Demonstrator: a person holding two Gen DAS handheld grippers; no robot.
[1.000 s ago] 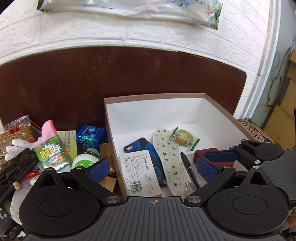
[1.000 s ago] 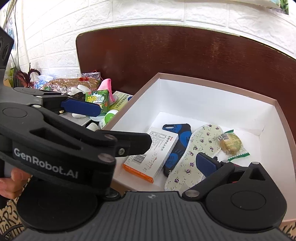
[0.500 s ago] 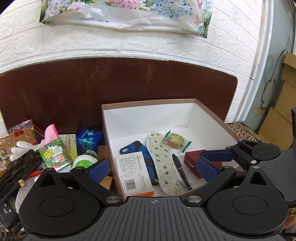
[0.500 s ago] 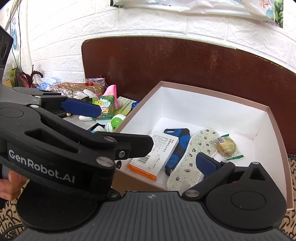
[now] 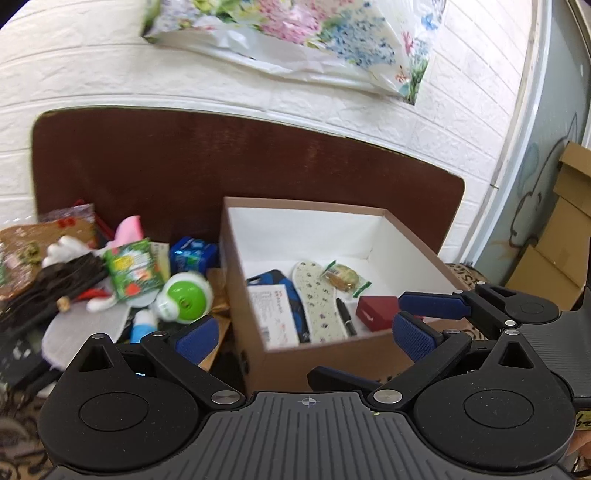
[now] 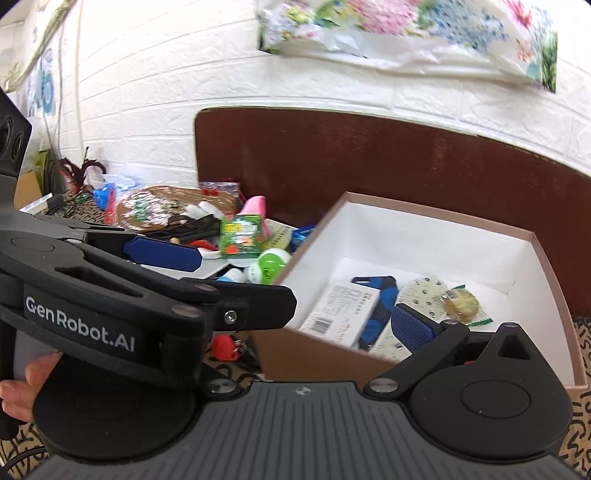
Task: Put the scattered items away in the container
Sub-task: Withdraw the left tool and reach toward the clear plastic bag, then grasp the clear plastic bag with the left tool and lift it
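An open cardboard box (image 5: 314, 206) with white walls holds a medicine carton (image 5: 275, 314), a blue phone case (image 5: 291, 295), a flowered insole (image 5: 319, 299), a wrapped cookie (image 5: 341, 275), a pen (image 5: 345, 312) and a red box (image 5: 378, 312). The box also shows in the right wrist view (image 6: 436, 218). My left gripper (image 5: 304, 332) is open and empty in front of the box. My right gripper (image 6: 295, 291) is open and empty; its left finger is hidden behind the left gripper's body (image 6: 110, 314). A heap of loose items lies left of the box: a green packet (image 5: 133, 271), a green-and-white ball (image 5: 184, 301), a blue pack (image 5: 192, 254).
A dark brown board (image 5: 221, 166) stands behind the box against a white brick wall. A flowered plastic bag (image 5: 314, 33) hangs above. Cardboard cartons (image 5: 565, 229) stand at the right. A patterned cloth (image 6: 580, 424) covers the surface.
Both grippers have pulled back and up from the box, so it looks smaller and farther. Both stay open and empty. The items in the box have not moved.
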